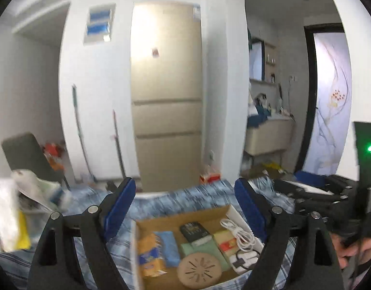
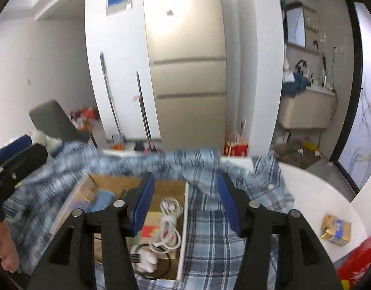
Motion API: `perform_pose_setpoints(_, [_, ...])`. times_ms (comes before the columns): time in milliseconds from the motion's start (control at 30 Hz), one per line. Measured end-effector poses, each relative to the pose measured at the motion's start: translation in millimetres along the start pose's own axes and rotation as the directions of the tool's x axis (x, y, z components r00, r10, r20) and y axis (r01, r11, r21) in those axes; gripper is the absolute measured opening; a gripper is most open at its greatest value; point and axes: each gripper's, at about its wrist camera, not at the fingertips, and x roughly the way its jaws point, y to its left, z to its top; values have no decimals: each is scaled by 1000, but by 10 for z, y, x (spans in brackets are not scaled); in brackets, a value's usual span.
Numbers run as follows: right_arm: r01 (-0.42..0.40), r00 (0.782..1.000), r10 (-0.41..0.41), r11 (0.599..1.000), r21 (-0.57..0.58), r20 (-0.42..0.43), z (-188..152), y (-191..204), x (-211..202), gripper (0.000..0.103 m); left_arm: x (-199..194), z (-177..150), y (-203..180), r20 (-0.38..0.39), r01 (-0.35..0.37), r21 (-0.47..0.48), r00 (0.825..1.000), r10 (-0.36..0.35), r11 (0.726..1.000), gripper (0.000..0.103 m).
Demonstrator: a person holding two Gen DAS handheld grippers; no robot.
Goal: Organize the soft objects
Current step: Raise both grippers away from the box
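A blue plaid cloth (image 2: 209,229) lies spread and rumpled over the white table, also in the left wrist view (image 1: 161,200). An open cardboard box (image 1: 185,220) sits on it, holding an orange packet (image 1: 150,253), a blue pack (image 1: 169,247), a black book (image 1: 195,230), a round tan disc (image 1: 199,269) and a white cable (image 2: 167,227). My left gripper (image 1: 185,205) is open and empty above the box. My right gripper (image 2: 185,200) is open and empty over the box's right edge and the cloth.
A gold packet (image 2: 336,229) lies on the bare white table (image 2: 318,193) at the right, next to a red item (image 2: 359,263). White and yellow bags (image 1: 9,220) pile at the left. A grey chair (image 2: 54,120) and a beige fridge (image 1: 167,96) stand beyond.
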Motion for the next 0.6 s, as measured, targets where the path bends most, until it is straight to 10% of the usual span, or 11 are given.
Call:
perform_pose_setpoints(167, [1,992,-2,1000,5,124,103,100,-608,64,-576,77,51,104,2,3,995,-2,1000,87])
perform_pose_setpoints(400, [22,954,-28,1000,21,298,15,208,-1302,103,-1200,25,109,197,16,1,980,-16,1000,103])
perform_pose_setpoints(600, [51,925,-51,999,9,376,-137,296,-1574,103,-1472,-93,154,230,11,5,973,-12,1000,103])
